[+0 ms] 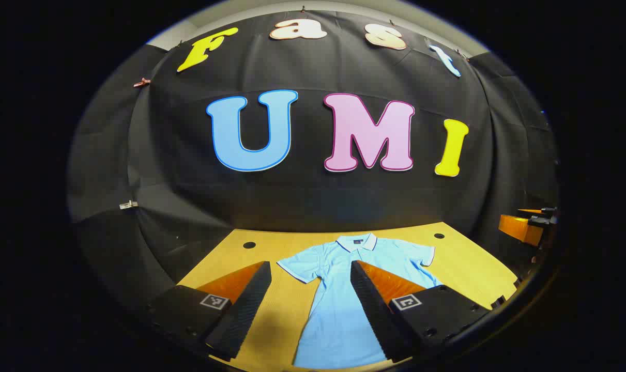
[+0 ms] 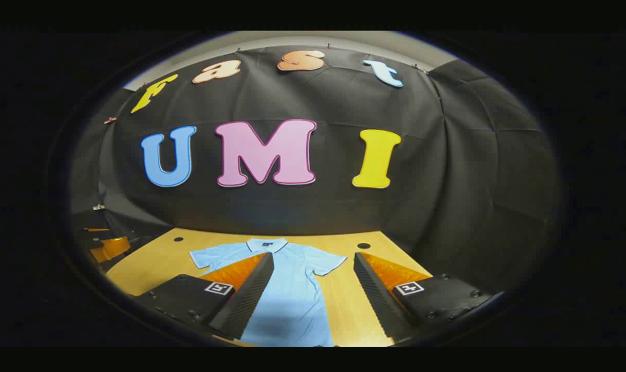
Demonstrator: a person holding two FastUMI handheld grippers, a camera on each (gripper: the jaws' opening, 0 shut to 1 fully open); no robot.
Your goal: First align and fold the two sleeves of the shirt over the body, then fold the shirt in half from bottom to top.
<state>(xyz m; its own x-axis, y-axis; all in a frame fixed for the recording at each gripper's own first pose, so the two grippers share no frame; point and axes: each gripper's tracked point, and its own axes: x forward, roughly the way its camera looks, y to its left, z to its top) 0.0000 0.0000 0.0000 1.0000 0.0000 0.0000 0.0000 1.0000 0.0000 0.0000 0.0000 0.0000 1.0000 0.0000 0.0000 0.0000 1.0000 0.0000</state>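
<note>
**Starting on the sleeves**

I'm holding my left gripper (image 1: 309, 305) spread wide, empty, above the shirt (image 1: 338, 310); it's lying flat on the table (image 1: 462, 268) just ahead, collar far. Right gripper (image 2: 313, 299) likewise spread, shirt ahead-left. I'm thinking: pinch each sleeve (image 1: 300, 268) at its cuff, fold inward, edges aligned.

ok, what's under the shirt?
The light blue polo shirt lies flat, sleeves spread, on the wooden table. Bare tabletop shows around it; the part beneath is covered.
</note>
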